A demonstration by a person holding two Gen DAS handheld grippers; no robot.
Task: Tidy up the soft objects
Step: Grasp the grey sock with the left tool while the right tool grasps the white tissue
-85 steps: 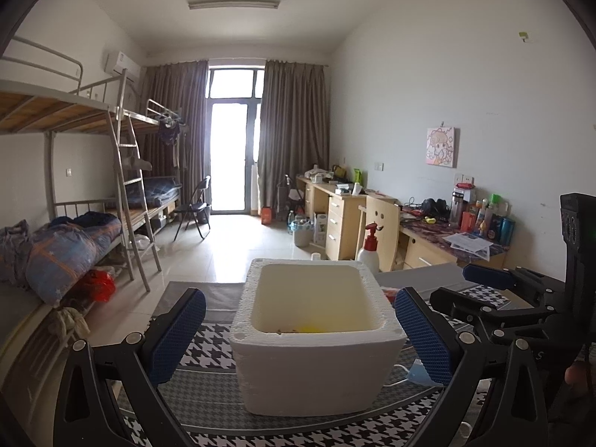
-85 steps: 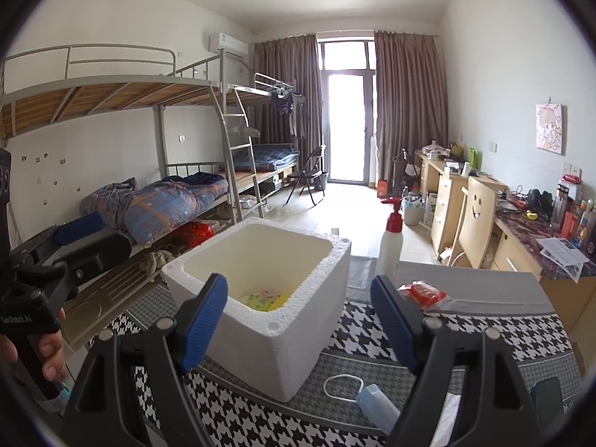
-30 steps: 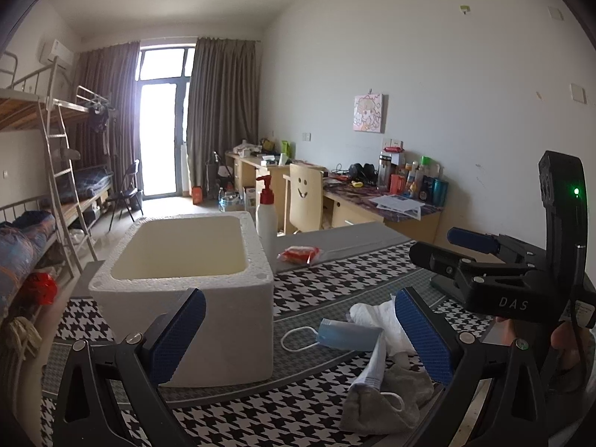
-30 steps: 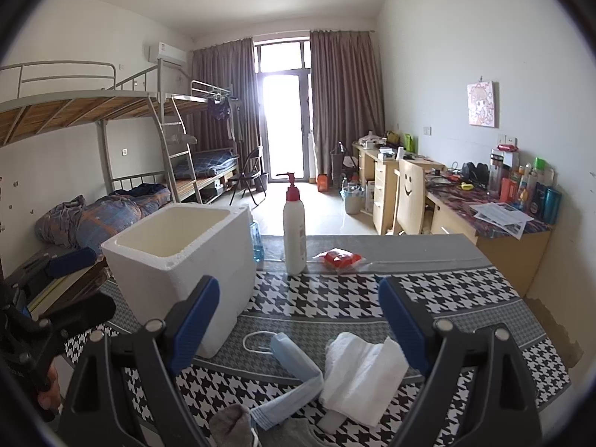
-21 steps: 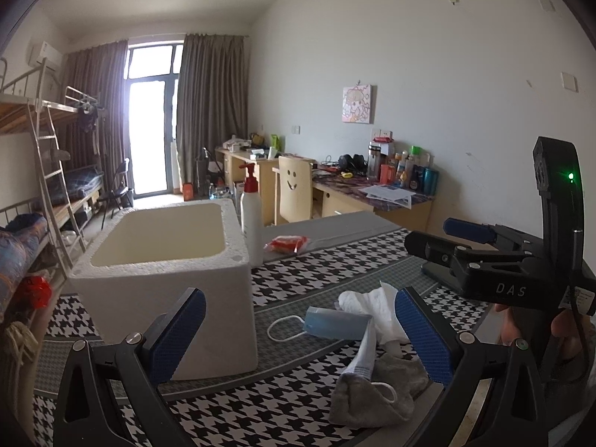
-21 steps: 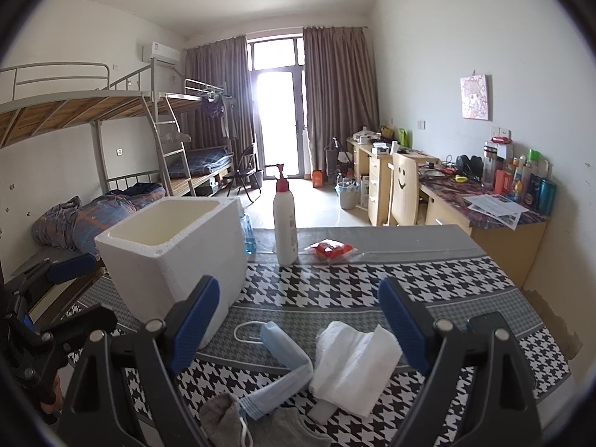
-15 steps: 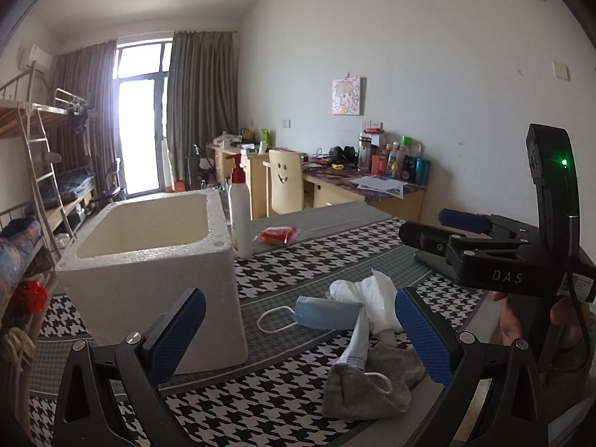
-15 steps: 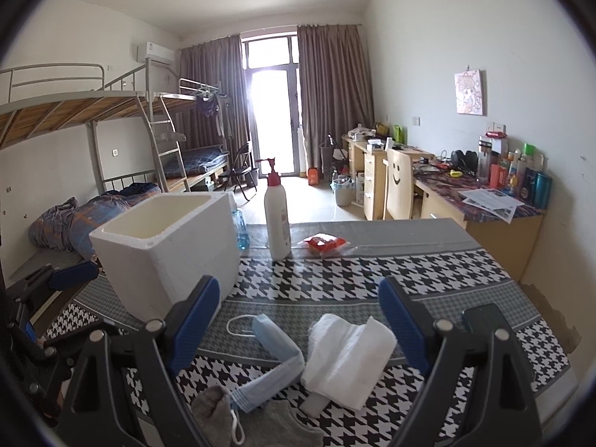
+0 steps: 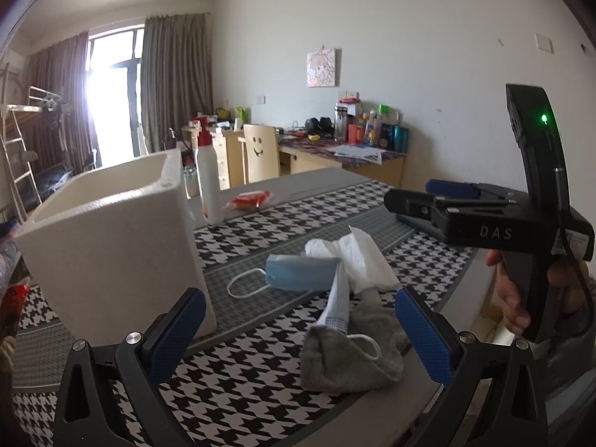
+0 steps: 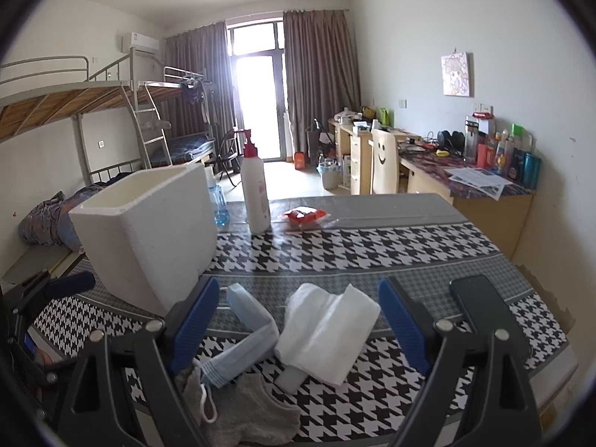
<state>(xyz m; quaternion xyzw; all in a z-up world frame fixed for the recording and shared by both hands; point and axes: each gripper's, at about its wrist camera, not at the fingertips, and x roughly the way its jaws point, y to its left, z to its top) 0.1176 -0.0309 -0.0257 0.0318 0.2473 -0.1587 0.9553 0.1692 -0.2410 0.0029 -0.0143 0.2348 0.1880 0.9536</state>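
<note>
Left wrist view: we are swinging away from the white foam box (image 9: 111,246) toward the grey sock (image 9: 350,350), blue face mask (image 9: 301,272) and white folded tissue (image 9: 357,257) lying together on the houndstooth desk (image 9: 298,223); both the left claw (image 9: 298,331) and right claw (image 10: 298,316) are hanging wide open, empty, so another pick is starting.

Matt, soft and grainy surfaces.
Rough white foam box (image 10: 149,231); woven houndstooth tablecloth (image 10: 372,249); knitted grey sock (image 9: 350,354); pleated blue face mask (image 9: 301,272); crumpled white tissue (image 10: 327,331); glossy plastic pump bottle (image 10: 255,190).
</note>
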